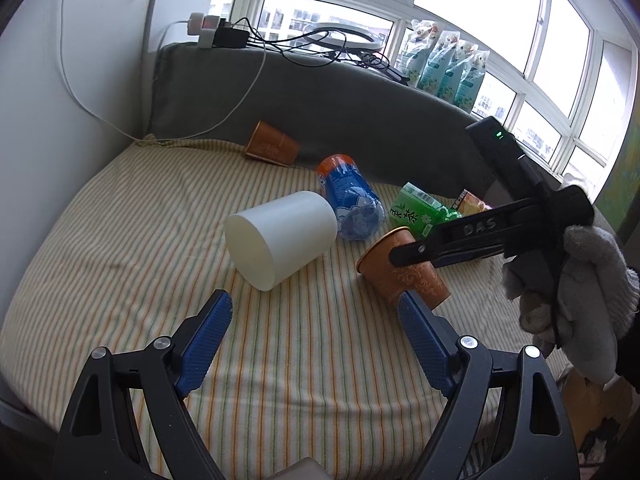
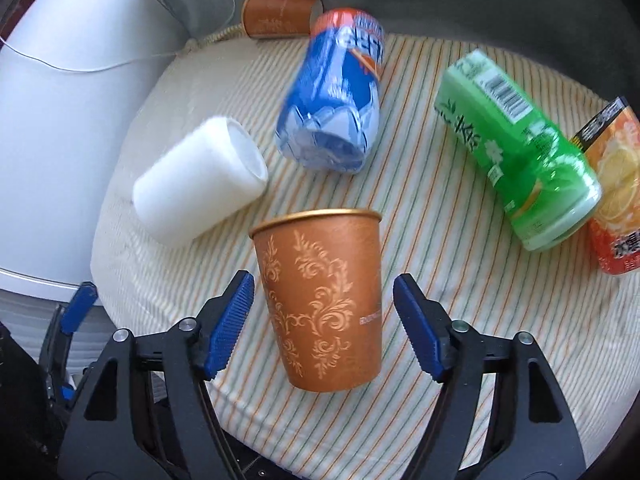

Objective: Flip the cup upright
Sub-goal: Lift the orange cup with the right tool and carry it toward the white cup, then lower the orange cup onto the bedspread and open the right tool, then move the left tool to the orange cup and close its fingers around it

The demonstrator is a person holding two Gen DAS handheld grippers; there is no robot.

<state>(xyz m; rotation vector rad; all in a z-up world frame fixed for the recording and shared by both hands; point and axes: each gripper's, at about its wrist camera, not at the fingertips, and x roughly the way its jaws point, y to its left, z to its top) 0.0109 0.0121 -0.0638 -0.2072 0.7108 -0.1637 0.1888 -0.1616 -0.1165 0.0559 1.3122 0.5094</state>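
Cup in my sights: the orange patterned cup sits between my right gripper fingers on the striped cushion, jaws wide and clear of its sides. My left gripper hangs wide open and empty near the white cup, which lies on its side.

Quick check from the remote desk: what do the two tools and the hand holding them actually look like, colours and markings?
Both tools have black angular frames with silver pivot bolts and blue ribbed pads. The left tool shows this up close; so does the right tool. From the left wrist view, the right one's black body carries raised "DAS" lettering and a green light, held by a grey gloved hand.
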